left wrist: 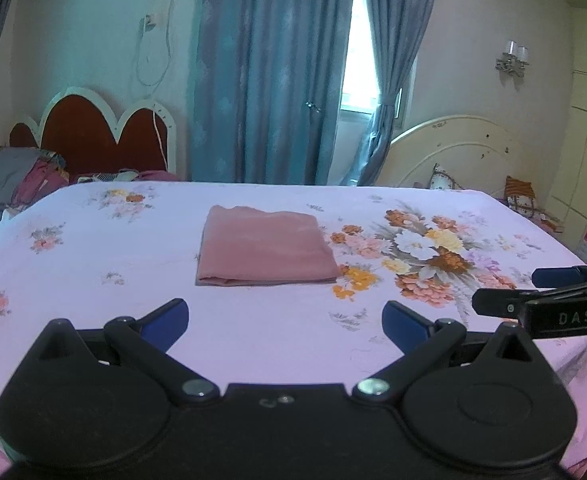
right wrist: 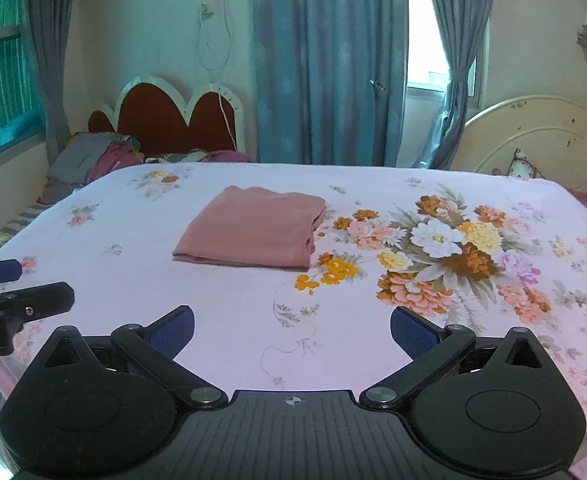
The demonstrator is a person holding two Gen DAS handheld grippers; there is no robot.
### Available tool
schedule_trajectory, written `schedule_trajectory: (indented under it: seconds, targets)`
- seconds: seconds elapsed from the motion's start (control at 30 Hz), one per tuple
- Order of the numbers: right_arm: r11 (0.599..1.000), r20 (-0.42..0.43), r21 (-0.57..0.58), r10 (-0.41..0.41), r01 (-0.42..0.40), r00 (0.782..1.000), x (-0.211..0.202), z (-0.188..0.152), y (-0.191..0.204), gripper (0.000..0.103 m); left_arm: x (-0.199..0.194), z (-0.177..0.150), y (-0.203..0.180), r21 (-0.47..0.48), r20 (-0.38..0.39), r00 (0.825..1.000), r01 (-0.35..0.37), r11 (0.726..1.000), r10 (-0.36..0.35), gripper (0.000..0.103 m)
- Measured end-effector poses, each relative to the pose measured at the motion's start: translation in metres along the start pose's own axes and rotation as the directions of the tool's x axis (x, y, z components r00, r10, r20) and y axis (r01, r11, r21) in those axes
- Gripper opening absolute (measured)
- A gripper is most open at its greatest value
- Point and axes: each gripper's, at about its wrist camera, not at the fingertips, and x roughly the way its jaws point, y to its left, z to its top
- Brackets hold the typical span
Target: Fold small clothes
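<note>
Pink folded cloth [left wrist: 265, 246] lies flat mid-bed on floral sheet [left wrist: 93, 280], w/ both tongs well back. Left gripper [left wrist: 285, 322] & right gripper [right wrist: 292, 330] spread wide, empty. Looks thin, soft, light, prob. floppy; pinch near-edge corners.

home bedroom; bed [left wrist: 93, 264], headboard [left wrist: 93, 132], curtains [left wrist: 265, 72]

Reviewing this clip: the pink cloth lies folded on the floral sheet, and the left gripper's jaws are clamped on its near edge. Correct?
Not quite. The pink cloth does lie folded on the floral sheet, but the left gripper has its jaws wide open, short of the cloth and empty, as the left wrist view shows.
</note>
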Motion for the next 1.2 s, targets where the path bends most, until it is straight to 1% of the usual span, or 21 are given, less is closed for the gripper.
schedule_trajectory:
  seconds: [0.2,0.4,0.73,1.2]
  targets:
    - [1.000,0.015,0.001,0.005,-0.005,1.000,-0.010,0.003,0.001,0.103,-0.007,0.001,-0.007,0.017,0.024,1.000,0.008,1.000,-0.009,0.103]
    - [1.000,0.023,0.015,0.006,-0.006,1.000,-0.016,0.004,-0.004,0.103,-0.010,0.002,-0.012,0.027,0.030,0.999,0.017,1.000,-0.018,0.103]
    - [1.000,0.028,0.029,0.010,-0.011,1.000,-0.018,0.008,-0.014,0.103,-0.012,0.003,-0.016,0.033,0.041,0.999,0.012,0.999,-0.013,0.103]
    - [1.000,0.025,0.023,0.020,-0.020,0.999,-0.017,0.009,-0.014,0.103,-0.012,0.006,-0.015,0.030,0.044,0.999,0.012,0.999,-0.013,0.103]
